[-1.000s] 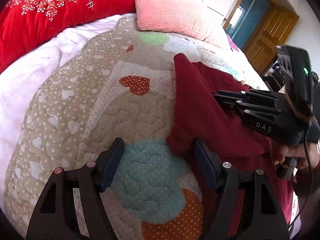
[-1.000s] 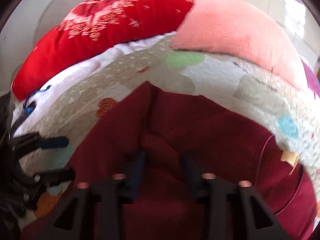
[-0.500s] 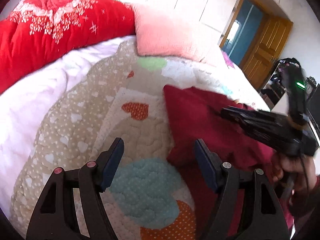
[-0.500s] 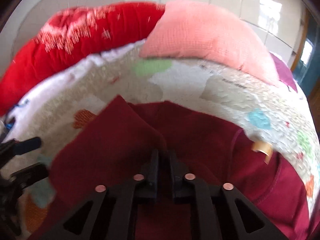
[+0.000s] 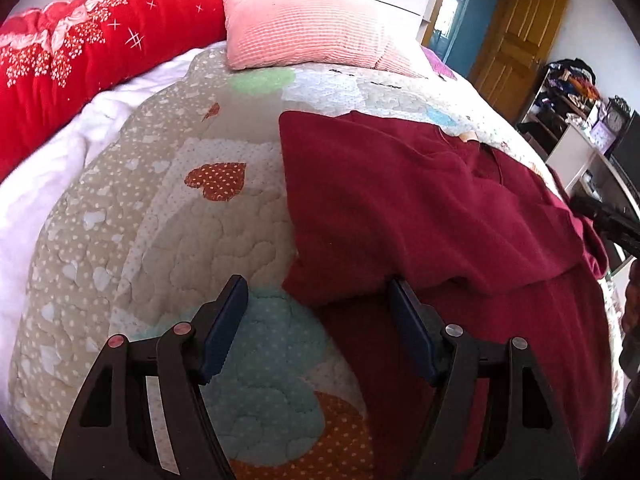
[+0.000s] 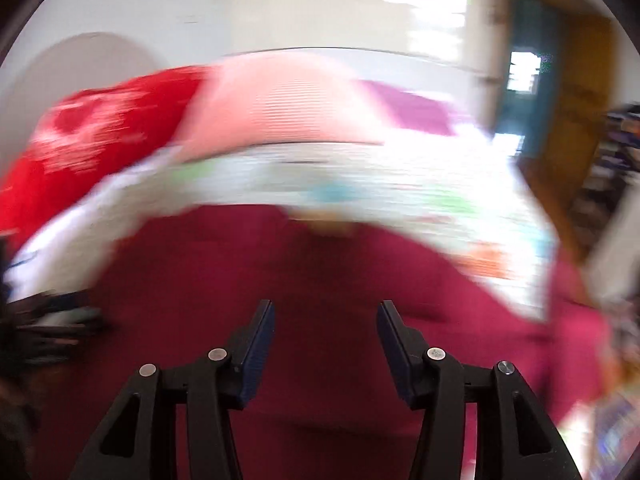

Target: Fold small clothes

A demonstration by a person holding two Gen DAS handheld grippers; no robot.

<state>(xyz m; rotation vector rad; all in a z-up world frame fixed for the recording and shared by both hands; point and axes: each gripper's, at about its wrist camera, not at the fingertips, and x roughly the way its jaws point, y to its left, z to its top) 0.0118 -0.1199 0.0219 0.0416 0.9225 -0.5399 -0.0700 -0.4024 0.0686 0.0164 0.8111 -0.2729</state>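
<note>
Left-wrist view shows a dark red garment (image 5: pixel 400 208) lying on a quilted bedspread (image 5: pixel 172 232), its near part folded over itself so that a thick doubled edge runs across the cloth toward the bed's right side. The fabric looks soft and fleecy, with a small tan tag (image 5: pixel 468 136) at its far edge. The left gripper (image 5: pixel 316 324) hovers low over the garment's near left corner, its blue-padded jaws wide apart and holding nothing; the right-hand pad sits against the folded edge, the other over a pale blue patch of the quilt. At the right edge of this view the black tip of the right gripper (image 5: pixel 612 220) juts in beside the garment.

Right-wrist view is heavily smeared by motion blur. The right gripper (image 6: pixel 325 340) has its jaws apart and empty, above the red garment (image 6: pixel 320 280), which fills the lower frame.

The bedspread is a patchwork of beige, white, mint and orange, stitched in heart shapes, with a spotted red heart (image 5: pixel 216 178) just left of the garment. A ribbed pink pillow (image 5: pixel 304 28) rests at the head of the bed, touching a bright red duvet (image 5: pixel 80 52) patterned in white. A white sheet (image 5: pixel 52 168) shows along the bed's left side. Beyond the bed stand a wooden door (image 5: pixel 520 44) and cluttered shelves (image 5: pixel 572 92).
</note>
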